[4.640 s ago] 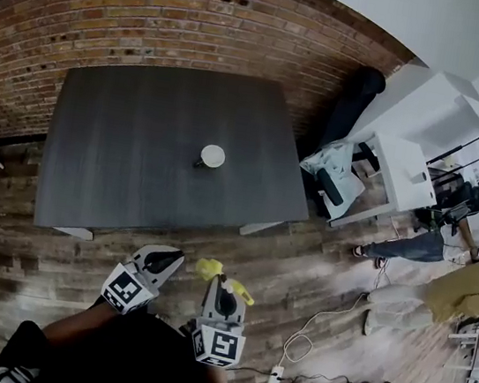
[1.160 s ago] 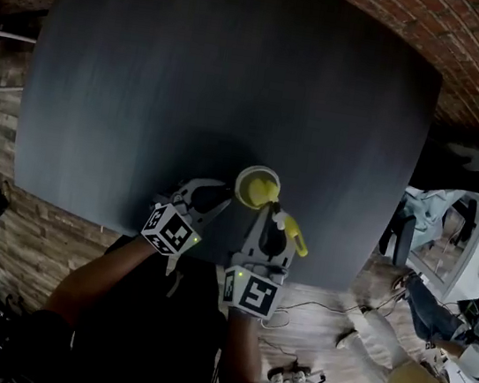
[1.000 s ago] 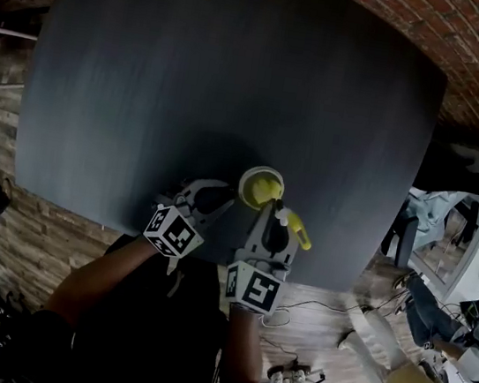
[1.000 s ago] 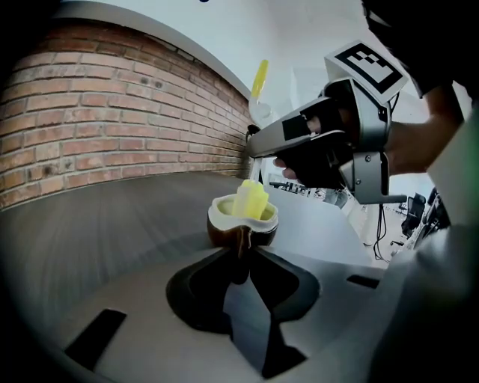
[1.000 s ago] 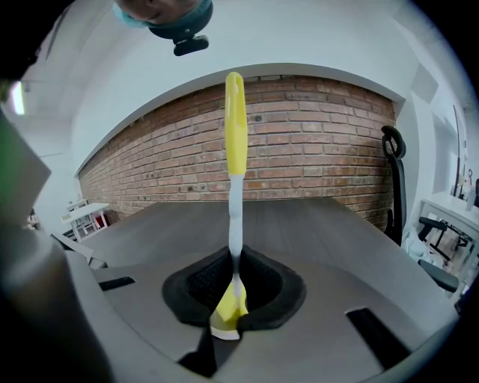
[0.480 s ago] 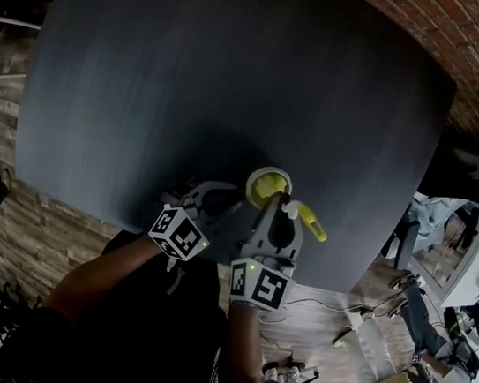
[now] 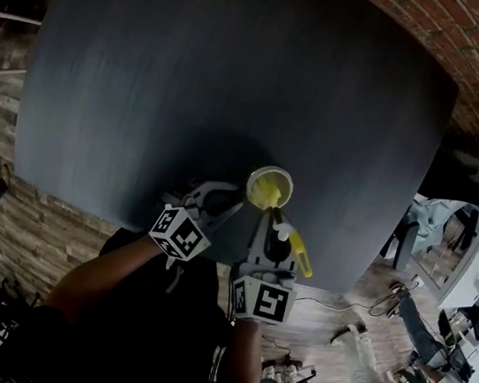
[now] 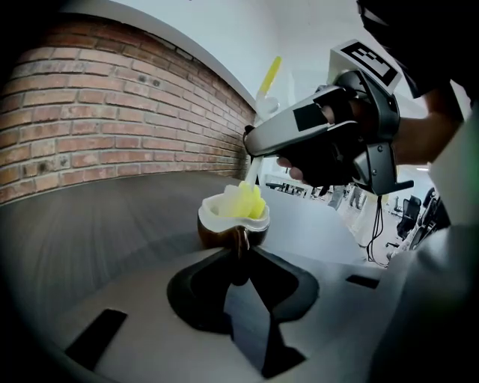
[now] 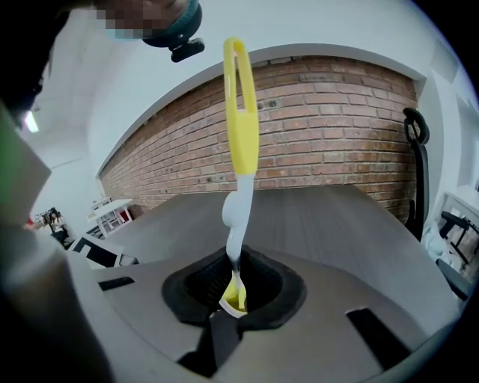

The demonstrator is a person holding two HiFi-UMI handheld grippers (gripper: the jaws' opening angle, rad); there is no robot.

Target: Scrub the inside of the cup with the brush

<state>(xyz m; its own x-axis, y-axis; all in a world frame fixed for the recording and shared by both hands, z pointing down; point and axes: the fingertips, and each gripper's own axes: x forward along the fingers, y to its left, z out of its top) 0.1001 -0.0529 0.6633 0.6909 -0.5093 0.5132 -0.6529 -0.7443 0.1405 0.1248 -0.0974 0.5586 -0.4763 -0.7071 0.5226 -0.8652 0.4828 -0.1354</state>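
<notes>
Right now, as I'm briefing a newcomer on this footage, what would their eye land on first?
The bright yellow brush, gripped by the right gripper, with its head down inside the white-lined cup near the dark table's front edge. Right beside it, the left gripper pinches the cup's handle.

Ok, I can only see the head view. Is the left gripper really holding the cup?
Observer: Yes. In the left gripper view, the left gripper pinches the cup by its handle.
Operator: What colour is the cup's outside?
Observer: Brown, under a white rim.
Operator: Where does the right gripper grab the brush?
Observer: The right gripper is shut on the brush at its thin white neck.
</notes>
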